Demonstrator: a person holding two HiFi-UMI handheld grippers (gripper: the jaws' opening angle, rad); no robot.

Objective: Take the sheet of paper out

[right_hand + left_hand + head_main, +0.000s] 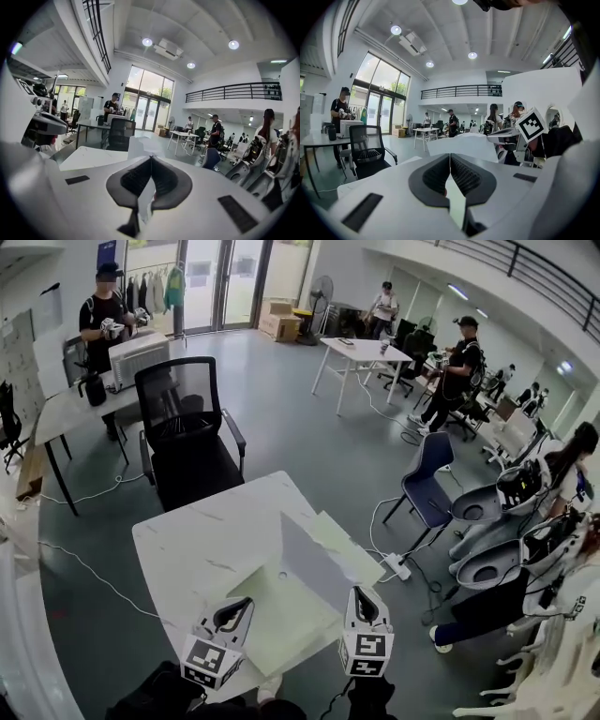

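Observation:
A pale green folder (277, 617) lies open on the white marble table (202, 545), with its other flap (345, 542) to the right. A white sheet of paper (314, 561) stands up from it, lifted off the table. My left gripper (244, 606) is shut on the folder's near edge, and a pale green strip (457, 207) shows between its pads (450, 164). My right gripper (360, 596) is shut on the white sheet, whose edge (142, 202) runs between its closed jaws (151, 161). Both grippers are held up, pointing slightly downward.
A black office chair (187, 439) stands just past the table's far edge. A blue chair (427, 482) and a power strip (397, 566) with cables are on the floor to the right. Several people stand further off, at other tables (361, 352).

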